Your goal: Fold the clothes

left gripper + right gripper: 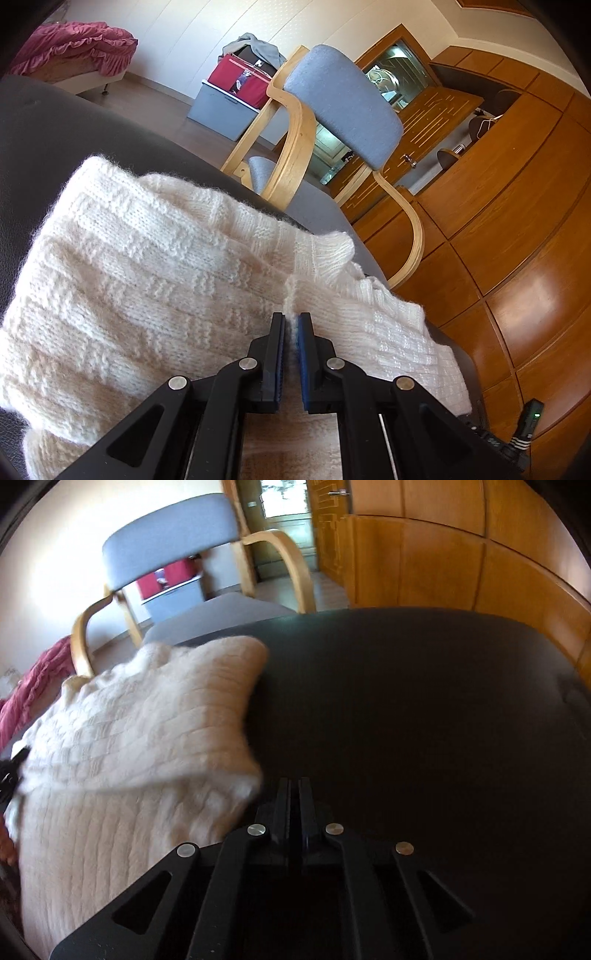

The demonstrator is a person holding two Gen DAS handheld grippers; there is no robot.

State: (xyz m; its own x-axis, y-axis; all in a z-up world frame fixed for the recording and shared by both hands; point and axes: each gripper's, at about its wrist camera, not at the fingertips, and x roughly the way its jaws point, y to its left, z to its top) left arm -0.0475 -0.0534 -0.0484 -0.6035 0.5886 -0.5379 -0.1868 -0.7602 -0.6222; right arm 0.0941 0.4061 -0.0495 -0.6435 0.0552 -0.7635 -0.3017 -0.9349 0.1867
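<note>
**Cream knit pinched at the dark surface's edge**

Dark matte surface (406, 701) carries a cream cable-knit sweater (147, 266) lying near its edge by the grey wooden-armed chair (343, 110). Left gripper (291, 325) tilts downward, fingers clamped on a ridge of knit. Right gripper (293, 794) points steeply down beside the sweater, fingers closed, empty.

cream-white chunky knit sweater (155, 266), ribbed and basket-weave blocks; black matte padded table top (424, 709); black gripper fingers with blue pads (306, 354); blue-grey fabric chair with pale bentwood frame (343, 107); glossy orange-brown wood cabinets (517, 206); red bag on grey storage box (236, 83); pink ruffled bedspread (77, 44)
</note>
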